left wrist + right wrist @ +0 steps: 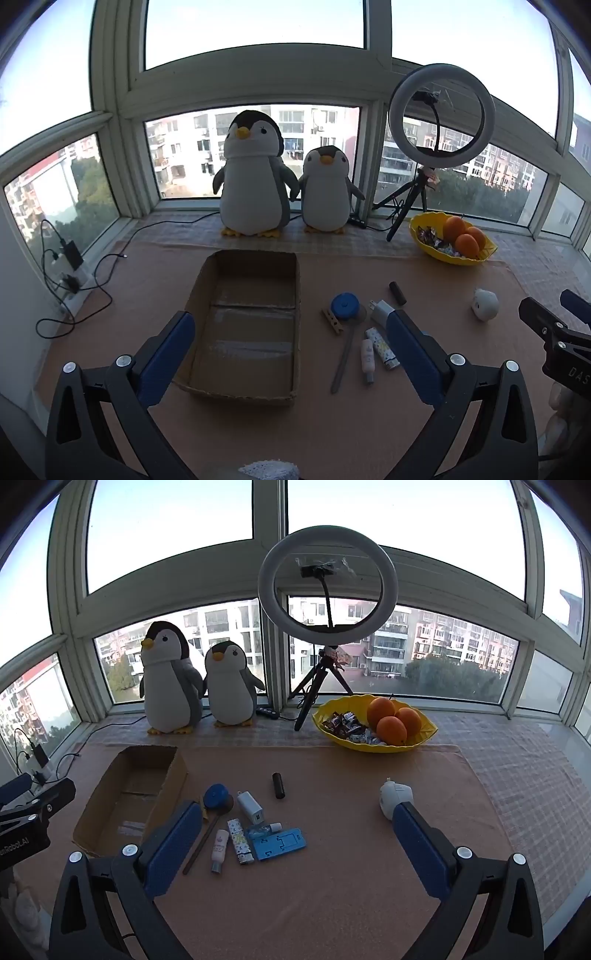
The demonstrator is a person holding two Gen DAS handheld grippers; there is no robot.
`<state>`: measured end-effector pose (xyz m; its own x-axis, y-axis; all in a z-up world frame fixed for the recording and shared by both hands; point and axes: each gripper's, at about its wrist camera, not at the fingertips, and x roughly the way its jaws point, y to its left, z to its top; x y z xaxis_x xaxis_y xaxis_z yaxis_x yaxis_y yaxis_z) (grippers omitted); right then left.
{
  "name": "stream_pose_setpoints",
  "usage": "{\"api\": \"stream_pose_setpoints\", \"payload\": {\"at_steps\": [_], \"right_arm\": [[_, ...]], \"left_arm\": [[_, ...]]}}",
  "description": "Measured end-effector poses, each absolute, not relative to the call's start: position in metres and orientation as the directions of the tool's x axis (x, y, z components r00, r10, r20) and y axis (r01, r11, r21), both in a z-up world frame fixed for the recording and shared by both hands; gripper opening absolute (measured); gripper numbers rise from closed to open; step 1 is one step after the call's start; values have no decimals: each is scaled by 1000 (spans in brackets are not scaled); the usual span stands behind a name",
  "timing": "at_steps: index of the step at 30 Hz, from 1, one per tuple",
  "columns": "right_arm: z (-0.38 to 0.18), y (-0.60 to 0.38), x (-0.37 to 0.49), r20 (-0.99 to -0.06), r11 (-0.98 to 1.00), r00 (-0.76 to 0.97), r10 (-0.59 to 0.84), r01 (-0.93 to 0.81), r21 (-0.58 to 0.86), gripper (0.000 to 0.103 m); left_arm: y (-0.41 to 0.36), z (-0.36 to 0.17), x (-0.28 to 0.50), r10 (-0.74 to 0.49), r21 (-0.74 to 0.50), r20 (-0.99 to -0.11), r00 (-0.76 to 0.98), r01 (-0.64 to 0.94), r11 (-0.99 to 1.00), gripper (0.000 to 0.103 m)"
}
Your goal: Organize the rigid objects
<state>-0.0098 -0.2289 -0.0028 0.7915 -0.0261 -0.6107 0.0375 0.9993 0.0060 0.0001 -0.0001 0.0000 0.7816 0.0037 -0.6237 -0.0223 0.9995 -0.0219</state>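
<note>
**Window counter, box empty, both tongs wide and empty-handed**

A peach cloth covers the counter [332,886] in a glazed bay, apartment blocks outside. Two plush penguins [251,184], a ring light [328,587] and a yellow fruit bowl [373,738] line the sill.

The cardboard box [243,325] lies between the left tongs [291,350], spread fully and holding nothing. The small clutter (blue lid [217,794], charger [250,806], blue card [280,843]) lies between the right tongs [295,827], equally wide and empty; a white figure [395,797] sits at their right tip.
</note>
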Motion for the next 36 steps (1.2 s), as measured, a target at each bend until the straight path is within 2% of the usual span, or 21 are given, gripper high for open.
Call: {"api": "stream_pose_setpoints", "payload": {"at_steps": [36], "right_arm": [[-12,-230,-8,-631,999,776,-16,39,23,102]], "left_arm": [[-5,-1,-1,13,-4,-622,783,-20,1000,103]]}}
